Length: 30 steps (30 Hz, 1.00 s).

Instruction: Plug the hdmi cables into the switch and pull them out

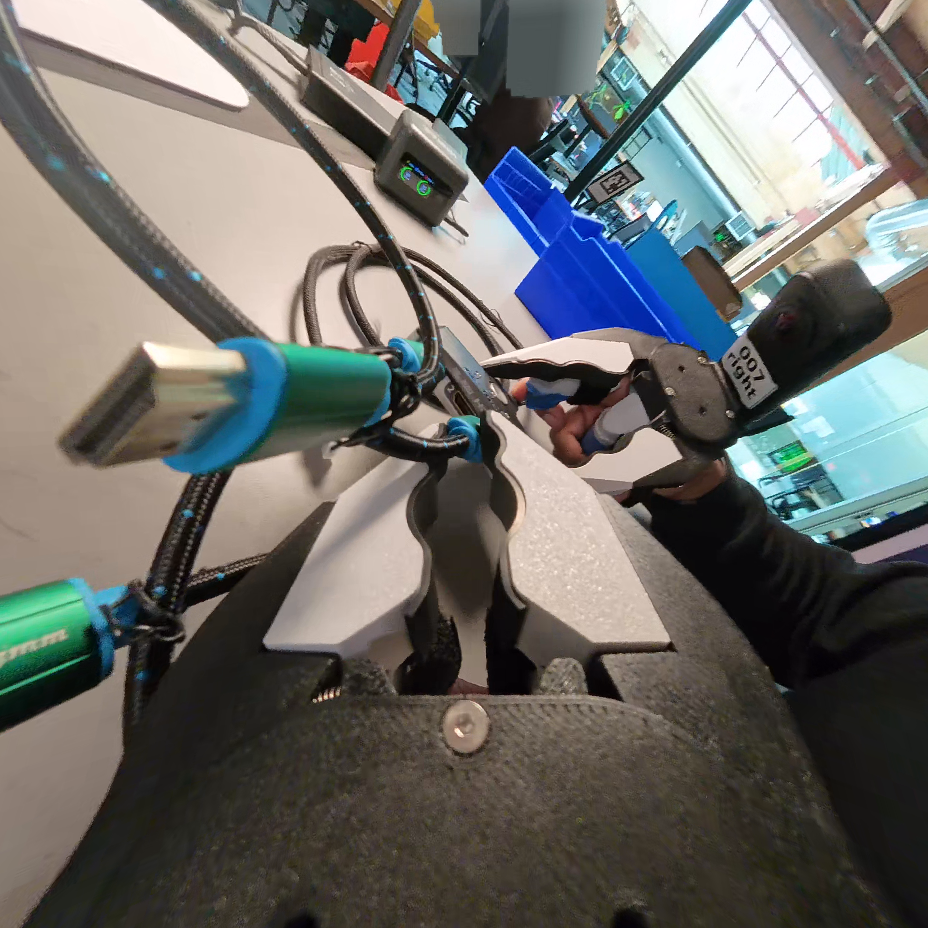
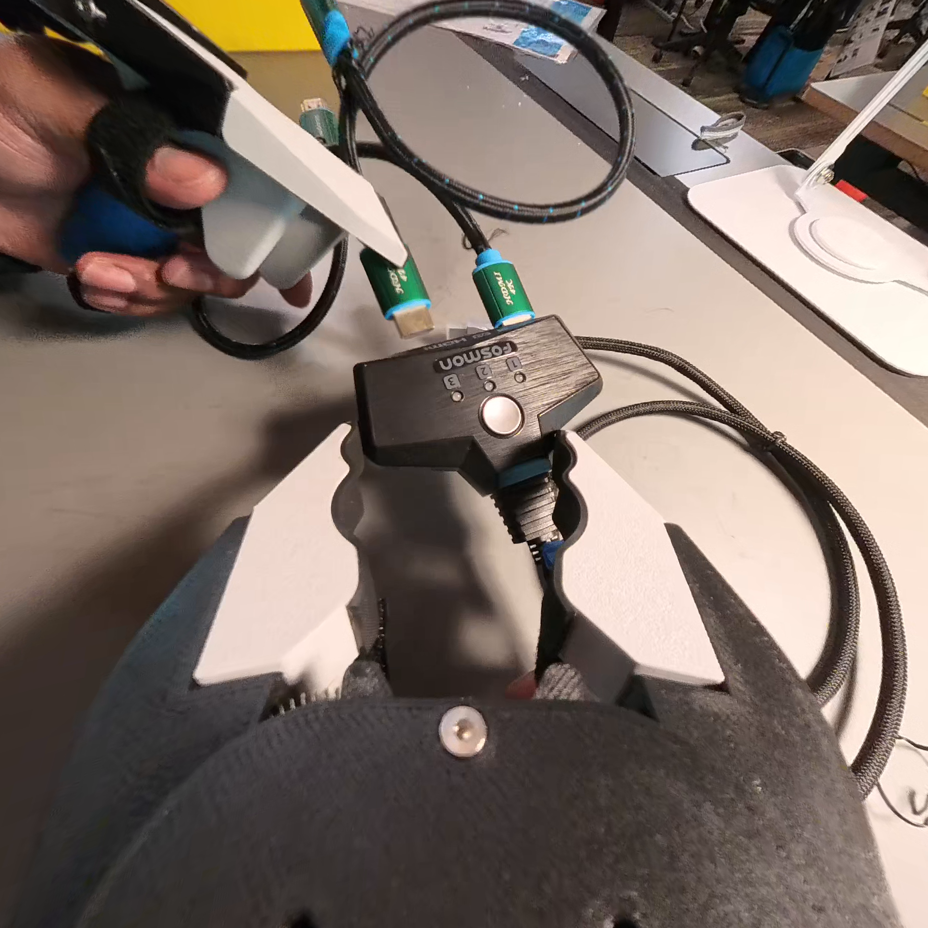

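Observation:
The black HDMI switch (image 2: pixel 477 386) lies on the grey table. My right gripper (image 2: pixel 454 439) is shut on its narrow rear end, with the fingers on either side of the cable neck. One green HDMI plug (image 2: pixel 502 296) sits in the port at the far right of the switch. My left gripper (image 1: pixel 464 452) is shut on a second green plug (image 2: pixel 396 286). That plug's metal tip hovers just short of the switch's port side. In the left wrist view the switch (image 1: pixel 464 374) sits past my fingertips, with the right gripper (image 1: pixel 502 381) holding it. Two loose plugs (image 1: pixel 201 401) (image 1: pixel 45 648) hang close to the camera.
Braided black cables loop on the table (image 2: pixel 577 201), and the switch's own lead (image 2: pixel 848 527) curls to the right. Blue bins (image 1: pixel 602 281) and a small black box with green lights (image 1: pixel 422 176) stand at the far table edge. A white lamp base (image 2: pixel 828 251) stands to the right. Tip to tip, the grippers are about 7 cm apart.

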{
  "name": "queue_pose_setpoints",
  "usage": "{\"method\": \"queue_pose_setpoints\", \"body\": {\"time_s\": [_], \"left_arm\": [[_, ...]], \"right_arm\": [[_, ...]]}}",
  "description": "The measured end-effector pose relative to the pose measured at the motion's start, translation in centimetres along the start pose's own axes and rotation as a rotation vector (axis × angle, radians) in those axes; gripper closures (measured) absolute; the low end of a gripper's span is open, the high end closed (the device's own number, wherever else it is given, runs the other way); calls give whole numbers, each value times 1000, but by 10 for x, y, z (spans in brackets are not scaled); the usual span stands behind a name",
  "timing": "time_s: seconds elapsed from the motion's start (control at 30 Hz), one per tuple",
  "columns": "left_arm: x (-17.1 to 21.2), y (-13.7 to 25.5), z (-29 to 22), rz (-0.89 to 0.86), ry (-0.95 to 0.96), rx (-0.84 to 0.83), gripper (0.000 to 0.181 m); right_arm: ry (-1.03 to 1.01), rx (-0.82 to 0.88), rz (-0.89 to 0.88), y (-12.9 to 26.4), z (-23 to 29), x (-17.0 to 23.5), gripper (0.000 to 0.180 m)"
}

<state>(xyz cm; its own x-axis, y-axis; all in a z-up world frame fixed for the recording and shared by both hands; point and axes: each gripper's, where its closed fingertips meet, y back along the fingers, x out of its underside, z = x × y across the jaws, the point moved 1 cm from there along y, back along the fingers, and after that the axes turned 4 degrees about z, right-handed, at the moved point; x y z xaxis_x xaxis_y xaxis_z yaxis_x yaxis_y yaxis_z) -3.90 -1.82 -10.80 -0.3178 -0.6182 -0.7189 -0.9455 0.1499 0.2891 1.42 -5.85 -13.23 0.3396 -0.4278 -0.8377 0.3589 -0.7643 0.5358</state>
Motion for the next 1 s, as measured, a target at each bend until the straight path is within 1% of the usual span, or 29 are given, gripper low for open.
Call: {"method": "queue_pose_setpoints", "body": {"time_s": [0.4, 0.57, 0.77, 0.9, 1.0], "left_arm": [[8, -6, -8, -1, 23, 24, 167], [9, -7, -7, -17, 92, 41, 167], [9, -9, -4, -76, 121, -9, 167], [11, -10, -3, -58, 141, 1, 168], [13, -11, -4, -43, 138, 5, 167]], "right_arm": [[0, -3, -20, 3, -3, -2, 102], [15, 12, -22, 2, -3, -2, 103], [10, 44, 0, -1, -4, -1, 103], [3, 10, 27, -1, -3, 4, 102], [68, -3, 64, 5, -5, 10, 100]]}}
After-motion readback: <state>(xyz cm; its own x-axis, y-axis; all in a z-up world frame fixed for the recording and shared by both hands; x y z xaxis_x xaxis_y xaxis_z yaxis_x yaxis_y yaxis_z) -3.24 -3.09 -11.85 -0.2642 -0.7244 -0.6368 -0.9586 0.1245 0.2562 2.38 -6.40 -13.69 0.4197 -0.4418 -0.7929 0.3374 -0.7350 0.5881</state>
